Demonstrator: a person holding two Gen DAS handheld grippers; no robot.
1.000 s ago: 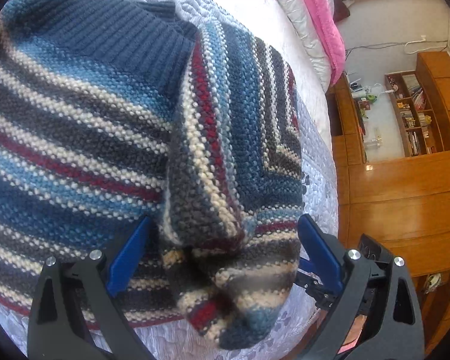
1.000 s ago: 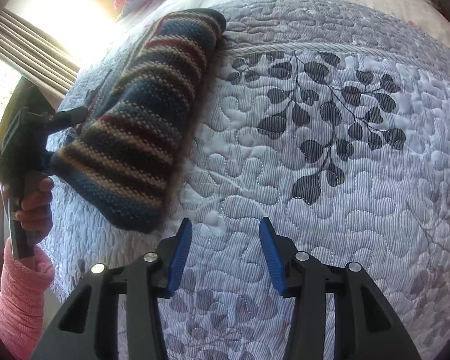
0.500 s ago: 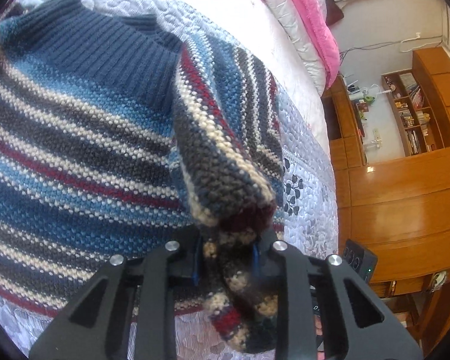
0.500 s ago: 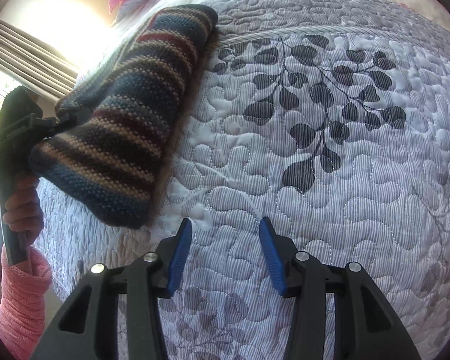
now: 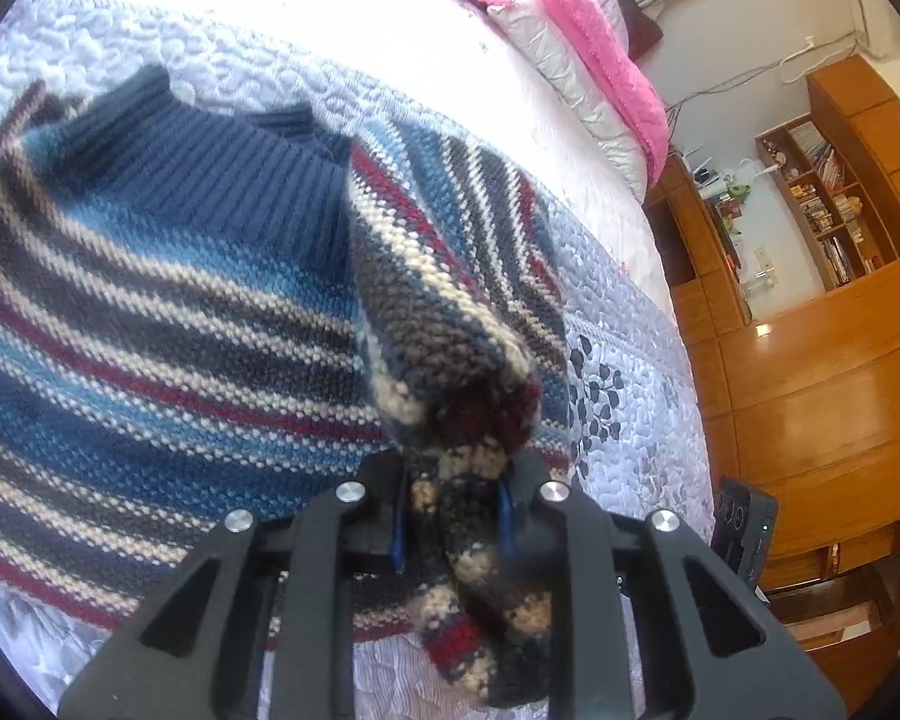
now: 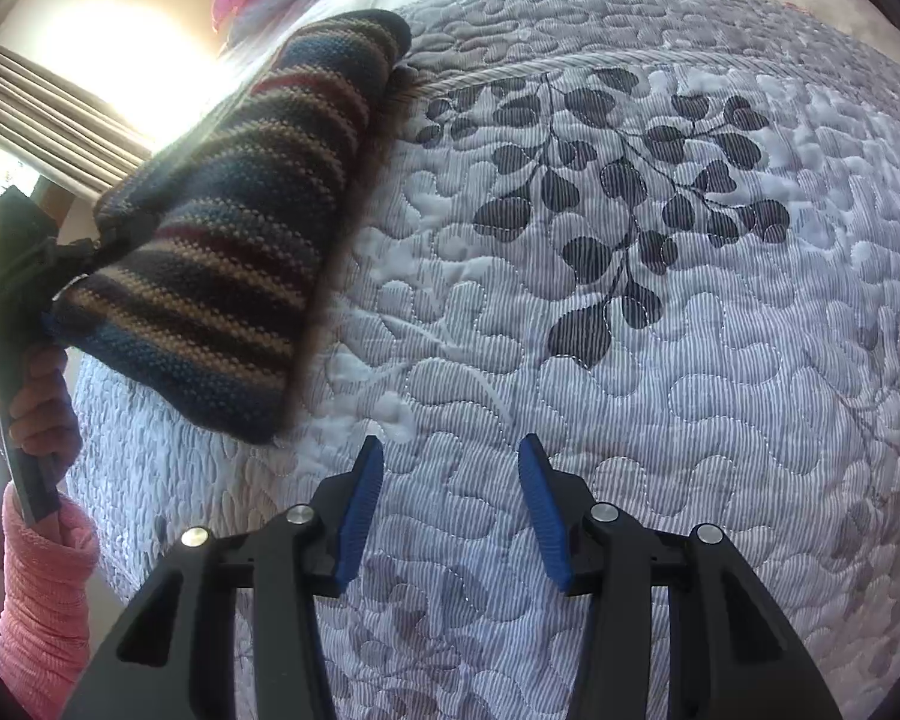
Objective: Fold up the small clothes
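Note:
A small knitted sweater (image 5: 150, 324) striped in blue, grey, cream and dark red, with a ribbed navy collar, lies on the quilted bedspread (image 5: 630, 324). My left gripper (image 5: 453, 516) is shut on a bunched fold of the sweater's edge and holds it lifted off the bed. From the right wrist view the sweater (image 6: 240, 252) rises at the left, pinched by the left gripper (image 6: 66, 282) in a person's hand (image 6: 42, 408). My right gripper (image 6: 450, 510) hovers open over bare quilt, right of the sweater, holding nothing.
The bedspread (image 6: 630, 360) is pale grey with a dark leaf print. Pink and white bedding (image 5: 588, 60) is piled at the head of the bed. Wooden cabinets and a bookshelf (image 5: 822, 222) stand beyond the bed's right edge. A curtained window (image 6: 48, 120) is at the left.
My left gripper went from open around the sweater's fold to shut on it, then lifted it higher off the bed. The right gripper stayed open and nearly still.

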